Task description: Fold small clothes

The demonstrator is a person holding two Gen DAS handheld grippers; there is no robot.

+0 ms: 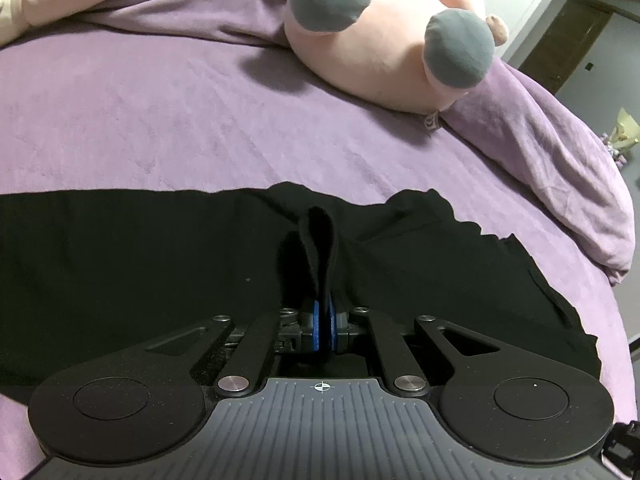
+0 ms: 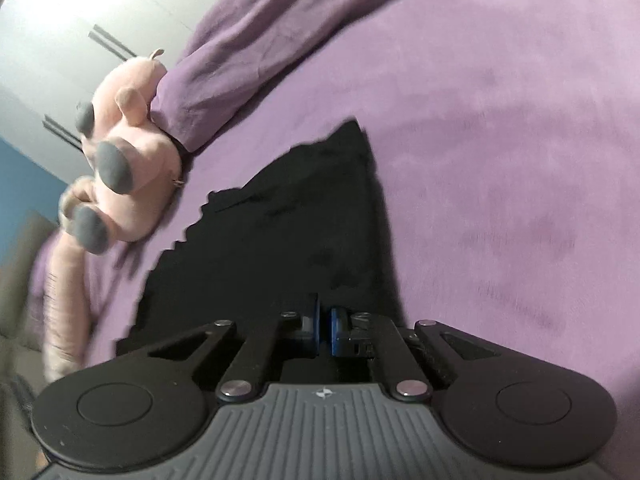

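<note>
A black garment (image 1: 140, 264) lies spread on the purple bedspread (image 1: 160, 120). My left gripper (image 1: 322, 312) is shut on a pinched fold of the black cloth, which stands up as a loop between the blue pads. In the right wrist view the same black garment (image 2: 300, 220) lies on the bedspread (image 2: 500, 160), one corner pointing away. My right gripper (image 2: 325, 320) is nearly shut with its blue pads (image 2: 335, 322) a narrow gap apart at the garment's near edge; I cannot tell whether cloth is between them.
A pink plush toy with grey feet (image 1: 380, 40) lies at the far side of the bed, and also shows in the right wrist view (image 2: 120, 160). A bunched purple blanket (image 1: 560, 168) lies along the right edge. White wardrobe doors (image 2: 80, 20) stand beyond.
</note>
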